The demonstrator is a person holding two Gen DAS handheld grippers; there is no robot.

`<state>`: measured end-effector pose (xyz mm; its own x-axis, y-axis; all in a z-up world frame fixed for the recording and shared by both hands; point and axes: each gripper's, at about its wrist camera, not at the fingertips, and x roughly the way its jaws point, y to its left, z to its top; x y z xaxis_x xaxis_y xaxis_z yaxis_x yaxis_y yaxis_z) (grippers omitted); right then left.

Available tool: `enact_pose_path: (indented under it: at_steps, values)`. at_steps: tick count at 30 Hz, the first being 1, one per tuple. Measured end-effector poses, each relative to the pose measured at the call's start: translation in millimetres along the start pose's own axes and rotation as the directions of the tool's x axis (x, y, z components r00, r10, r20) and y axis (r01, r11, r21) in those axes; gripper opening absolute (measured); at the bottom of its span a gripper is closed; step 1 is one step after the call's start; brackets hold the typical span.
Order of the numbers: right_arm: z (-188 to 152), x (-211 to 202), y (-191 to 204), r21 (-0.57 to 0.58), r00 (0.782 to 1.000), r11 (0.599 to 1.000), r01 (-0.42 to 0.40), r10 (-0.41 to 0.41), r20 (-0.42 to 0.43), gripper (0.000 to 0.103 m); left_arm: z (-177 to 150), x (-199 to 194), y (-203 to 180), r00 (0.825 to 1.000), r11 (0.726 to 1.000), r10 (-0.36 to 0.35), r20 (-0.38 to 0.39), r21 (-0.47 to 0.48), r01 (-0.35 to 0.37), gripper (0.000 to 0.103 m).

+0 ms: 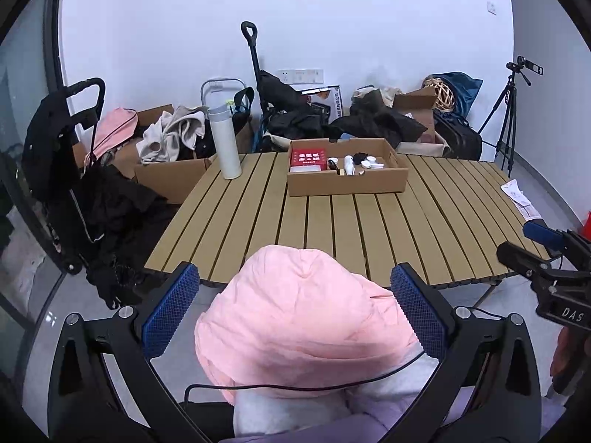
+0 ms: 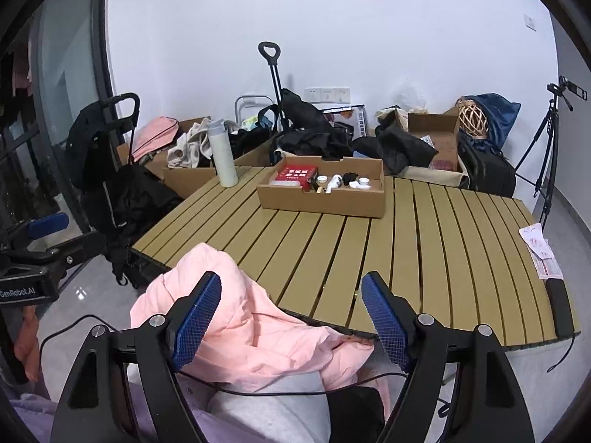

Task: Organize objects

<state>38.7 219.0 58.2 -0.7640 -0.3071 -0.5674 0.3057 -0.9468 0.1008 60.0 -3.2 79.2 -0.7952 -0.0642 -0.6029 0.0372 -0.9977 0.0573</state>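
A: At the near edge of the slatted table, what is counted?

B: One pink padded garment is seen, bunched up, partly over the table's near edge and partly hanging below it toward the person's lap. One open cardboard tray is set further back on the slats, and one white bottle is stood upright to its left, well apart from it.

A: What is held in the tray?

B: One red box is laid at its left end; several small white and black items are gathered at its right, too small to be counted surely.

A: How are the two tools set?

B: The left gripper is spread wide, and nothing is pinched. The garment is bulged between its blue pads; contact cannot be told. The right gripper is likewise spread wide and nothing is clasped. Its left pad is seen in front of the pink cloth, while its right pad is shown over the table edge, beside the garment.

A: And beyond the table?

B: Cardboard boxes of clothes, black bags and one tripod are lined along the wall.
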Motion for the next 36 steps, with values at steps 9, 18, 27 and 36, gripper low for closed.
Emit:
enact_pose_path:
  at_steps: [9,18,27,36]
  values:
    - [-0.1,1.0,-1.7,-0.015,1.000,1.000,0.009,-0.009,-0.004,0.082,-1.9,4.3,0.6,1.000,1.000,-0.004,-0.015,-0.014,0.003,0.103]
    - [-2.8,2.8,2.6,-0.035,1.000,0.999,-0.016,0.015,-0.010,0.082,-5.3,7.3,-0.1,1.000,1.000,0.000,-0.022,-0.019,0.000,0.103]
    - [-2.8,4.3,2.2,-0.035,1.000,0.999,-0.007,0.006,-0.012,0.082,-5.5,6.2,3.8,1.000,1.000,0.004,-0.016,-0.026,-0.005,0.103]
    - [-0.1,-2.6,-7.3,0.011,1.000,1.000,-0.007,0.007,0.008,0.082,-3.2,1.1,6.6,1.000,0.999,0.009,-0.004,-0.031,-0.009,0.103]
